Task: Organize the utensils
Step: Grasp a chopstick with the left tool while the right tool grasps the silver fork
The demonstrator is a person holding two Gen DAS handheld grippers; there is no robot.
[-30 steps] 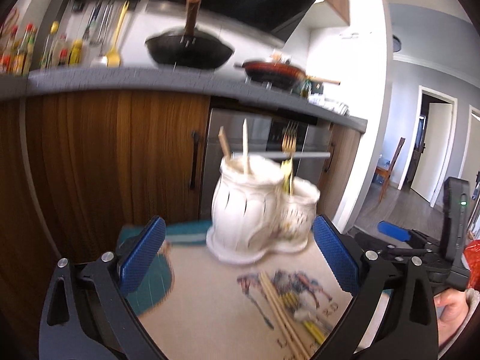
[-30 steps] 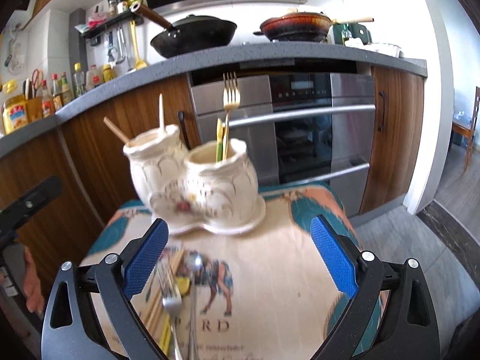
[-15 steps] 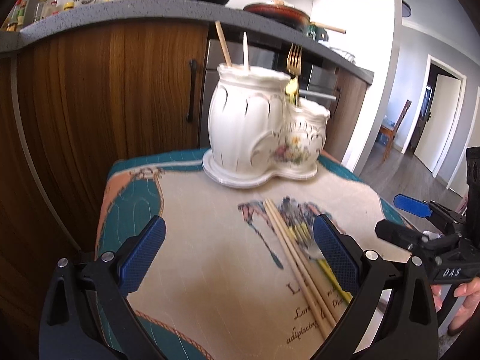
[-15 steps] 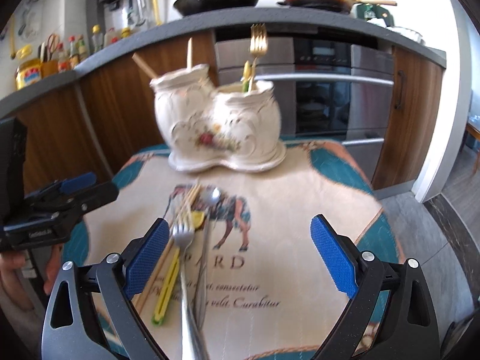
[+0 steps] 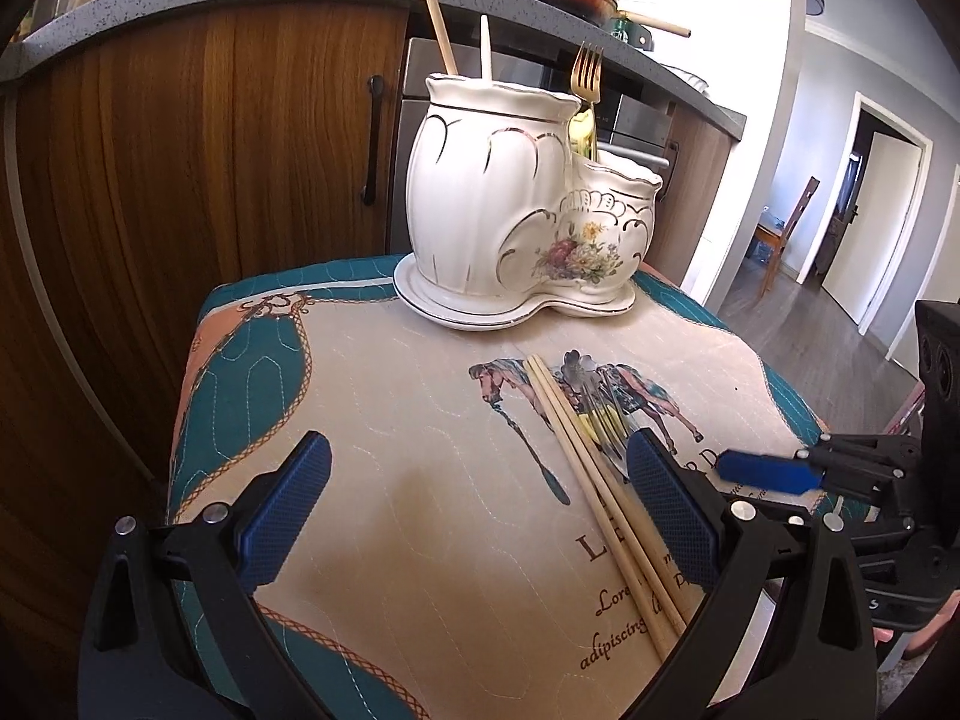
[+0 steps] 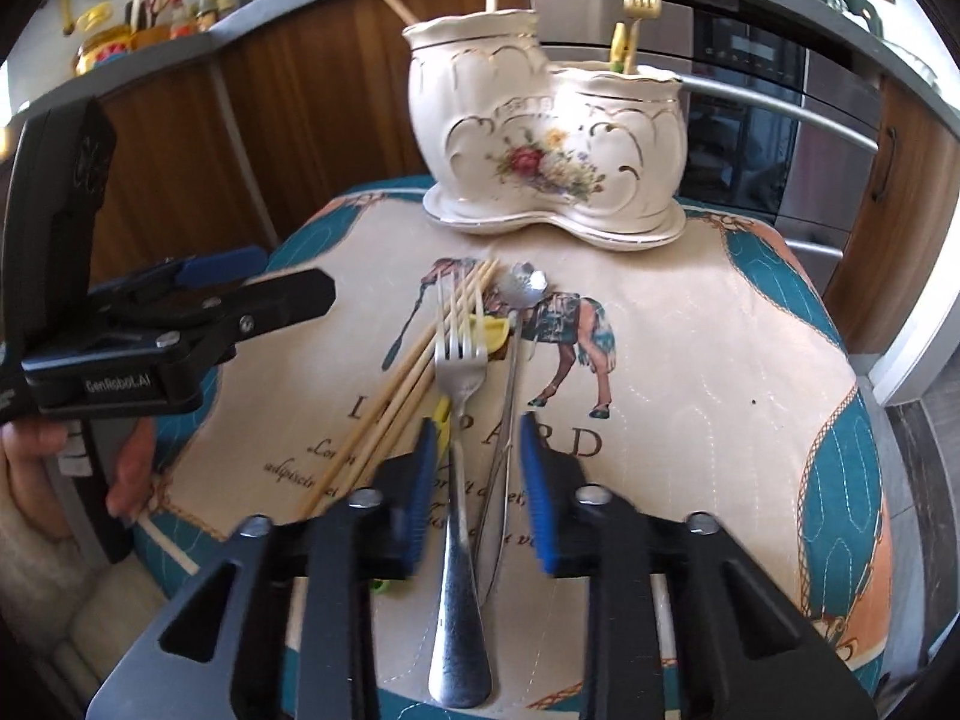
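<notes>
On the quilted mat [image 6: 690, 360], a silver fork [image 6: 459, 468] and spoon [image 6: 510, 360] lie between our right gripper [image 6: 477, 468], whose jaws have just been closing without yet pinching them, while our left gripper [image 5: 474, 516] hovers wide apart near the ceramic holder [image 5: 522, 210].
</notes>
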